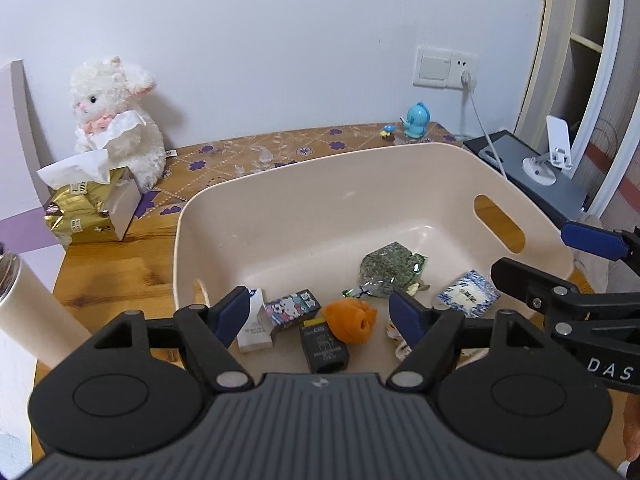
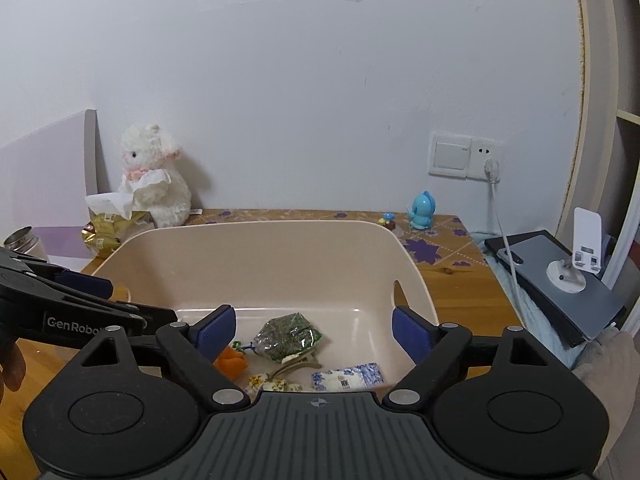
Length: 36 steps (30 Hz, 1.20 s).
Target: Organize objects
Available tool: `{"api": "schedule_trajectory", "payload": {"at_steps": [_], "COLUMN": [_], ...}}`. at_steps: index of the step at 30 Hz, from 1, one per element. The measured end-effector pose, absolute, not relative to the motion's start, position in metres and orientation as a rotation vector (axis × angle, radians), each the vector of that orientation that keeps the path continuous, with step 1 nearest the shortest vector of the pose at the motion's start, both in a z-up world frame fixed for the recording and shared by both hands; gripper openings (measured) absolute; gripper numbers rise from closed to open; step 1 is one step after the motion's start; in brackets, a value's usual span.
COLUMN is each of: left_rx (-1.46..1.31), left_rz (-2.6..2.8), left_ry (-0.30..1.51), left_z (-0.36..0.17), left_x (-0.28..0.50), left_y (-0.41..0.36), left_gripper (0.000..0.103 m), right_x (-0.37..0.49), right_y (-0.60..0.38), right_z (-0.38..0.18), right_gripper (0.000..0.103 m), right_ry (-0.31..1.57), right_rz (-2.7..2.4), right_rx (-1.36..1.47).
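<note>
Both tongs spread empty over beige bin, orange toy perhaps plush

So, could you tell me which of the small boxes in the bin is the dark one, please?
The black box, lying just in front of the orange toy. The cartoon-printed box is colourful and the box beside it is white.

A pale pink plastic basket with handle slots sits on the bench, holding a green tea packet, orange plush toy, black box, and blue-and-white sachet.
</note>
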<state>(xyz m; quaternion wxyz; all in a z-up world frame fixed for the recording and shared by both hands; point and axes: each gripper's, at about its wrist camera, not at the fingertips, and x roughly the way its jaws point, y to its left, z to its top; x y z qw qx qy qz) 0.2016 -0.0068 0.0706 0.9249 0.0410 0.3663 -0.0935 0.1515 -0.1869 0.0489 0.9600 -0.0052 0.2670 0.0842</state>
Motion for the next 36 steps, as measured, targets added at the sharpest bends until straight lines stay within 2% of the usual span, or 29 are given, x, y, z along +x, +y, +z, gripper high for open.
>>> {"api": "schedule_trajectory", "payload": {"at_steps": [22,36], "left_rx": [0.056,0.057], "left_rz": [-0.150,-0.120], "left_ry": [0.649,0.581], "left_z": [0.070,0.079], "left_x": [0.110,0.053], "left_y": [0.009,0.017], "left_gripper": [0.078,0.082], "right_x": [0.077,0.045], "right_y": [-0.198,-0.205], "right_z": [0.050,0.049], "right_gripper": [0.088,0.088], "right_ry": [0.523,0.510], "right_rz": [0.186,0.188], "right_rx": [-0.002,0.003]}}
